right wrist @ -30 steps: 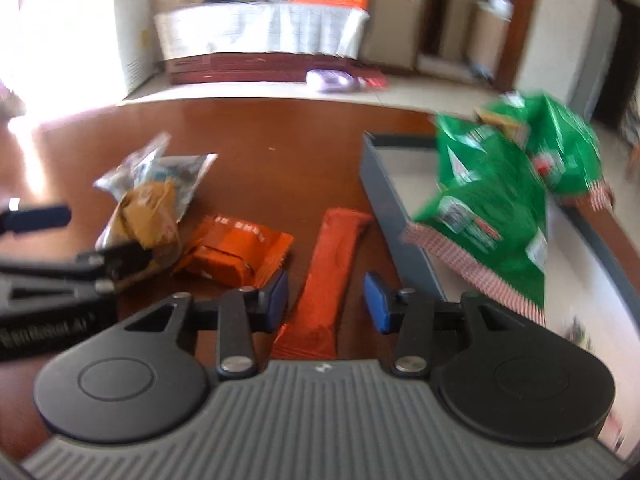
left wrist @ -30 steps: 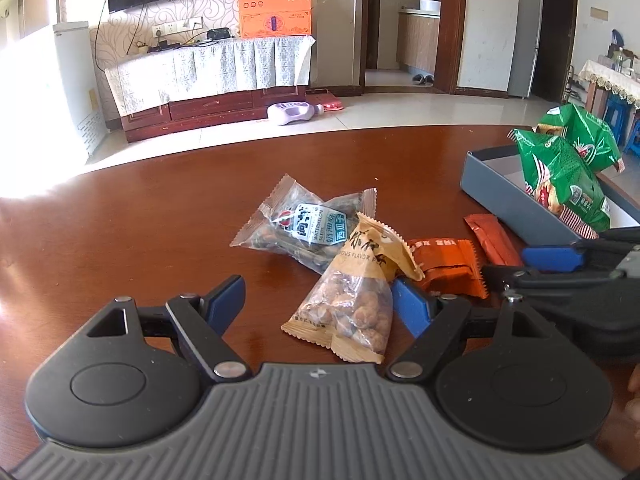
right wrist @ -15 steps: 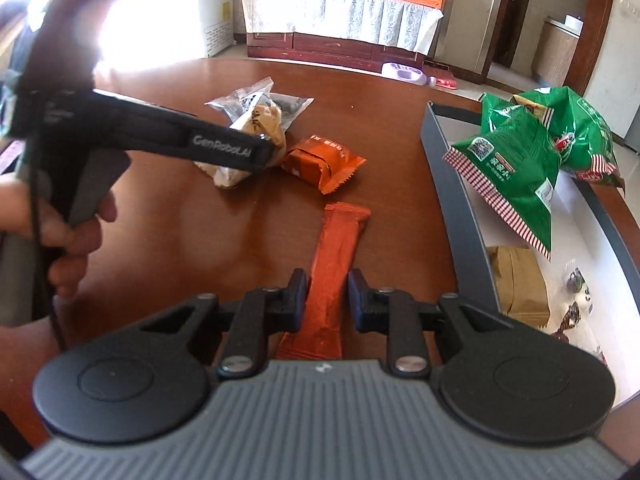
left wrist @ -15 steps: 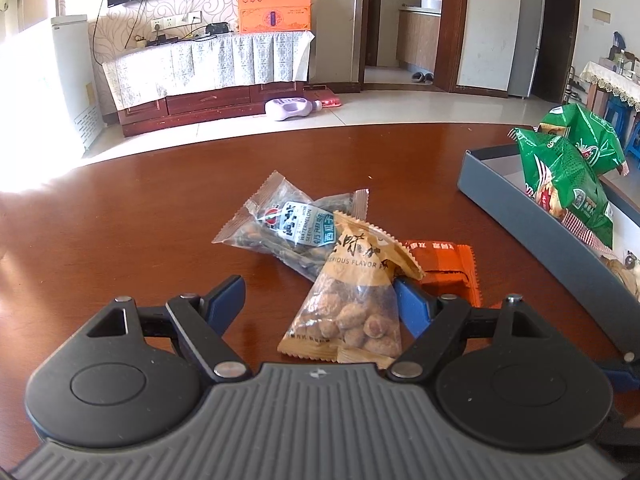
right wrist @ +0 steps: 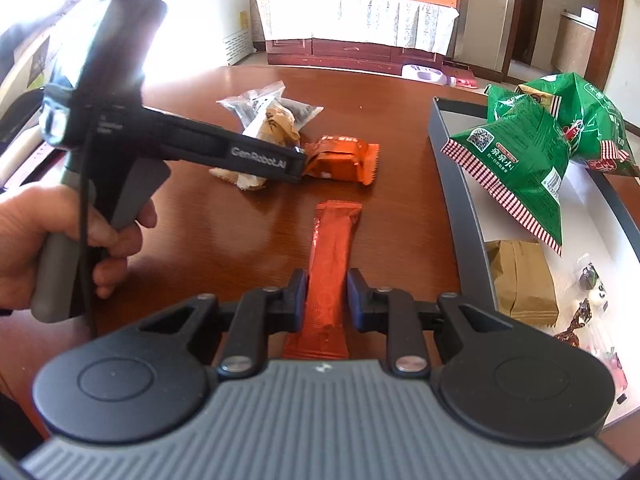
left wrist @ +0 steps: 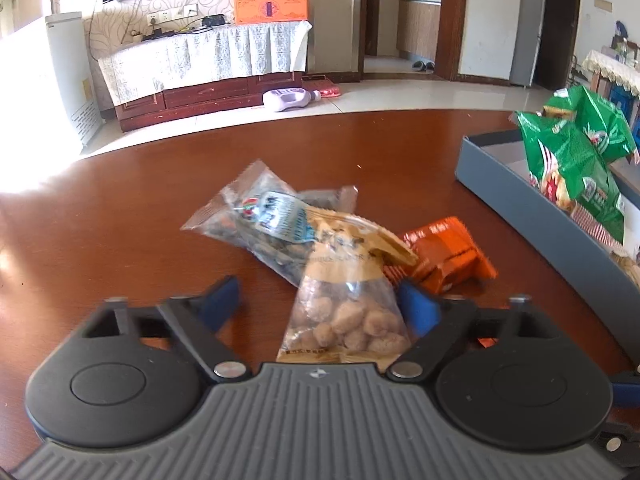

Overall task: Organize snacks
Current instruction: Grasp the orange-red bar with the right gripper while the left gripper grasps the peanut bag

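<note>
My left gripper is open around the lower end of a tan bag of nuts, which lies on the wooden table. A clear bag of dark snacks lies behind it and an orange square packet to its right. My right gripper is shut on a long orange snack bar that lies lengthwise on the table. The left gripper's body shows in the right wrist view, over the nut bag. The grey box with green chip bags stands to the right.
Inside the box lie a brown packet and small wrapped candies. The box wall runs along the right of the left wrist view. The person's hand holds the left gripper's handle. The table edge curves at the back.
My left gripper has moved forward over the nut bag, staying open. My right gripper has closed on the orange bar and pulled back and up a little.
</note>
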A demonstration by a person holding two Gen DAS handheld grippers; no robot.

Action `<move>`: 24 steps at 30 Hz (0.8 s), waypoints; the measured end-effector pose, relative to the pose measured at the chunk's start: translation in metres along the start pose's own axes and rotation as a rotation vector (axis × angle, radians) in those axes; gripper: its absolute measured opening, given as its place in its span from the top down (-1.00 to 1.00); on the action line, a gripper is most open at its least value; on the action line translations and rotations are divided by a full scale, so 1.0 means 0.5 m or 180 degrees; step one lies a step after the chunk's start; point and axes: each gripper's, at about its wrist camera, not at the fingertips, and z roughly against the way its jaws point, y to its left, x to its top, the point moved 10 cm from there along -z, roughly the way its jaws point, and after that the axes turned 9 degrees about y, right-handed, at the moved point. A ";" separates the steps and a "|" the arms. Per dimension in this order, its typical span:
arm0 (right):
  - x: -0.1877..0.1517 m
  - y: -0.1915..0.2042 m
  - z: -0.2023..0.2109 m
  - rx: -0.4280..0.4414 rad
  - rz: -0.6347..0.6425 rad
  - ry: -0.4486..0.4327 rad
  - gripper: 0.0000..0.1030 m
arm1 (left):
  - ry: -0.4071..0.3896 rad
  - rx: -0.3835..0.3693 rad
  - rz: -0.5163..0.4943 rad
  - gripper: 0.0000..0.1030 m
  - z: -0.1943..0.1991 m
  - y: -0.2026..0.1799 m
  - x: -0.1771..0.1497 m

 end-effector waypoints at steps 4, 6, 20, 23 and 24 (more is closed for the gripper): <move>0.007 0.000 -0.002 -0.0034 0.0004 -0.0004 0.47 | -0.0025 -0.0037 -0.0044 -0.01 0.002 -0.009 0.002; 0.011 0.005 -0.005 -0.0095 0.0038 -0.0011 0.46 | -0.0004 -0.0057 -0.0031 0.00 0.005 -0.007 0.001; 0.025 0.006 0.049 -0.0054 0.0091 -0.0225 0.54 | -0.0189 -0.0029 0.0027 0.03 0.084 -0.012 0.017; 0.028 -0.005 0.076 -0.0061 0.0066 -0.0308 0.54 | -0.0220 -0.0015 0.0010 0.03 0.097 -0.029 0.020; 0.027 -0.010 0.085 -0.0054 0.0051 -0.0329 0.54 | -0.0231 -0.0004 0.0000 0.03 0.101 -0.035 0.023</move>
